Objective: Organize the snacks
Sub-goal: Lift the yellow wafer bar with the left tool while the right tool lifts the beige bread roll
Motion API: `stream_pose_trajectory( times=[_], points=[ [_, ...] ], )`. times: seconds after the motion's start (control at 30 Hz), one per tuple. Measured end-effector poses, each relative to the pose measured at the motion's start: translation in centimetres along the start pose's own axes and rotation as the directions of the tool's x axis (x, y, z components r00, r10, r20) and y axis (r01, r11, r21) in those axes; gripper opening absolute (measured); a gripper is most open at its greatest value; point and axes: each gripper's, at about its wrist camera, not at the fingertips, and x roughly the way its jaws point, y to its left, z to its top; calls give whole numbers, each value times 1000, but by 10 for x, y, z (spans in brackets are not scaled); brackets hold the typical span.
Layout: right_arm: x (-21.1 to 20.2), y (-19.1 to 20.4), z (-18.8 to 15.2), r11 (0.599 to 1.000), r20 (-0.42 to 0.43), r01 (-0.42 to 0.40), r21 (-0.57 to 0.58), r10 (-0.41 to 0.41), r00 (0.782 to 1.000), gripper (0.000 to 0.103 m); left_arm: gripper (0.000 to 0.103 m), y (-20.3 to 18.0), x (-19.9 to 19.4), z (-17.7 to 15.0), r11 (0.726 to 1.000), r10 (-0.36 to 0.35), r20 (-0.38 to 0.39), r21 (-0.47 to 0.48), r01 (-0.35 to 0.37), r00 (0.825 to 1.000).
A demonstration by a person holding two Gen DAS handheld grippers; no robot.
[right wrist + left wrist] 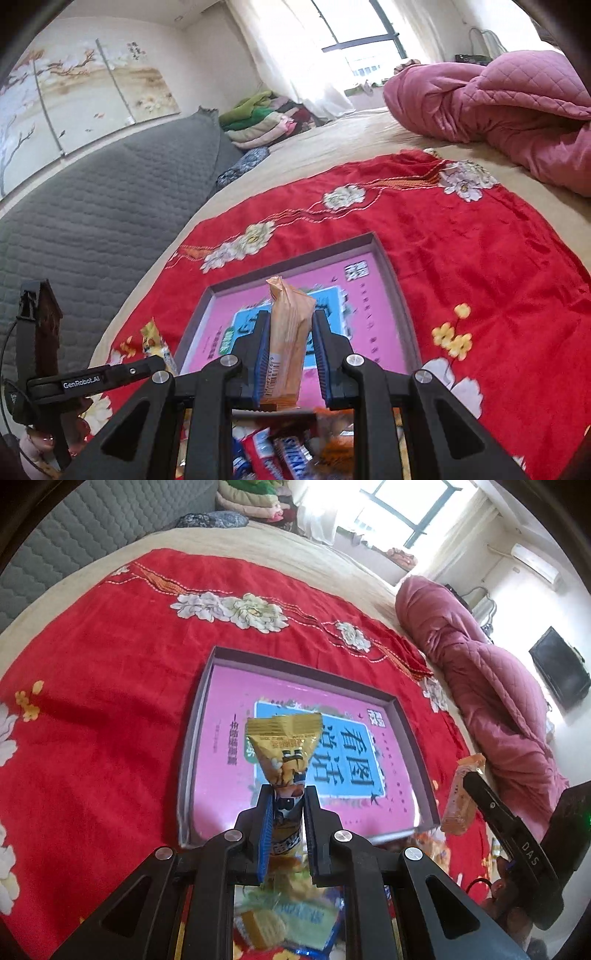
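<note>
The left gripper [289, 797], at the bottom centre of its own view, is clamped on the lower end of a yellow snack packet [286, 747], which stands up between the fingers with its crimped top towards mid-frame. The right gripper [290, 332], bottom centre of its view, is likewise closed around an orange wrapped bar [288, 332], held upright by its middle. Beyond both loads, in the middle of each frame, lies the shallow box [201, 716] with a pink printed floor, resting on the red floral cloth [103, 709]. More loose snacks [284, 452], a Snickers among them, sit heaped at the bottom edge under the right gripper.

The step looks like carrying both pieces over the near rim into the box. To do it well, each packet should clear that rim, go low before release, and land flat and side by side, apart from each other so the grippers do not collide. The packet is pinched only at its end, so it may swing.
</note>
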Motion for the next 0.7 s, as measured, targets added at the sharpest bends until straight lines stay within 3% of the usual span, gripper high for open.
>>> stream_pose_trajectory(
  times=[0.3,0.7],
  points=[
    [28,-32,-2,997,-53,64,42,-62,997,23,16,9,32,9,999,34,-27,-17,-35,999],
    [52,-39,-12,992,-121,129,5,-128,984,23,16,18,66,10,999,42,-84,-31,-44,996]
  ],
)
